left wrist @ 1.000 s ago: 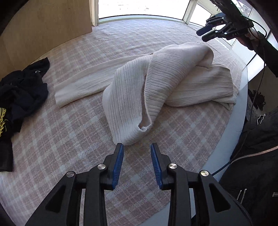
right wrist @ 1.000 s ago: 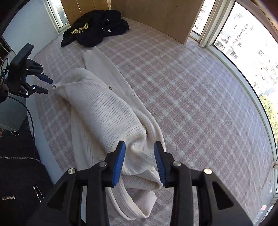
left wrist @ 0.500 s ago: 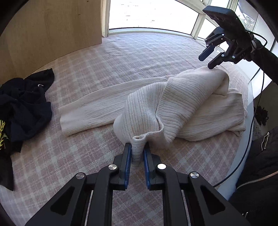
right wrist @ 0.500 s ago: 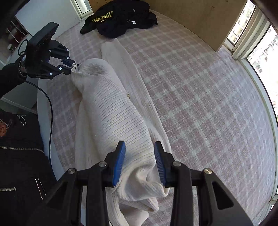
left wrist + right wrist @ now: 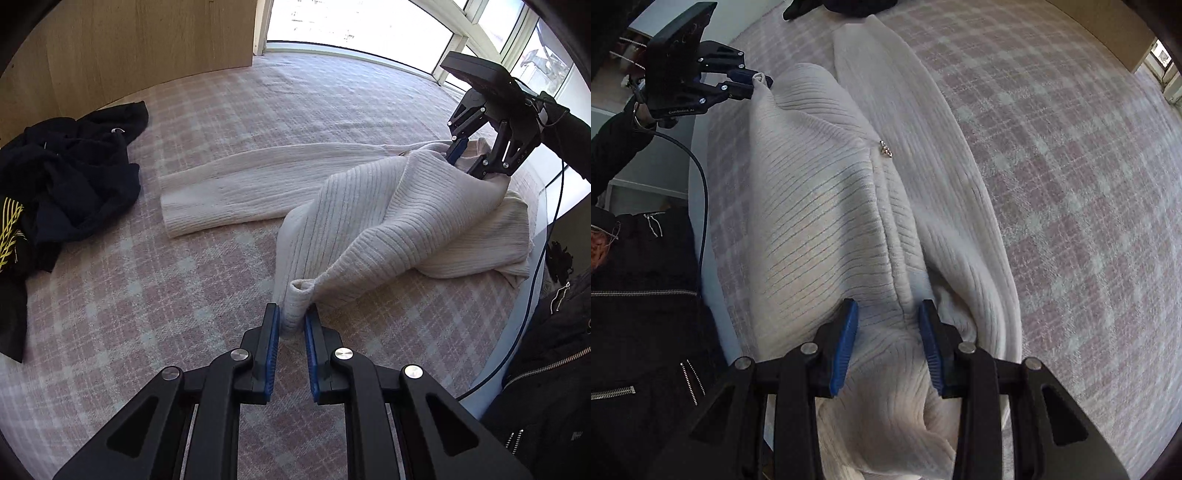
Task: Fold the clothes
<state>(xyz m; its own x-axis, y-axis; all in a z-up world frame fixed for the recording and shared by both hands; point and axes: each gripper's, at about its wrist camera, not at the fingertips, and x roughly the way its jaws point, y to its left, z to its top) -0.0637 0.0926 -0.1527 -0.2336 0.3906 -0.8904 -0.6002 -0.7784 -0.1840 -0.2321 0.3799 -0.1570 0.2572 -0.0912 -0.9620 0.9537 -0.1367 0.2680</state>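
Sweater [image 5: 388, 206], cream ribbed knit, lies bunched on the plaid bed [image 5: 147, 288], one sleeve stretched flat toward the dark clothes [image 5: 70, 173]. My left claw [image 5: 292, 321] pinches a rolled hem corner, lifting it. My right claw [image 5: 888, 332] hovers spread wide over the far fold; its pads' contact is hard to judge

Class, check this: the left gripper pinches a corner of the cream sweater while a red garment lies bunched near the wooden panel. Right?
Not quite. The left gripper does pinch the cream sweater, but the bunched garment is black, as the left wrist view shows.
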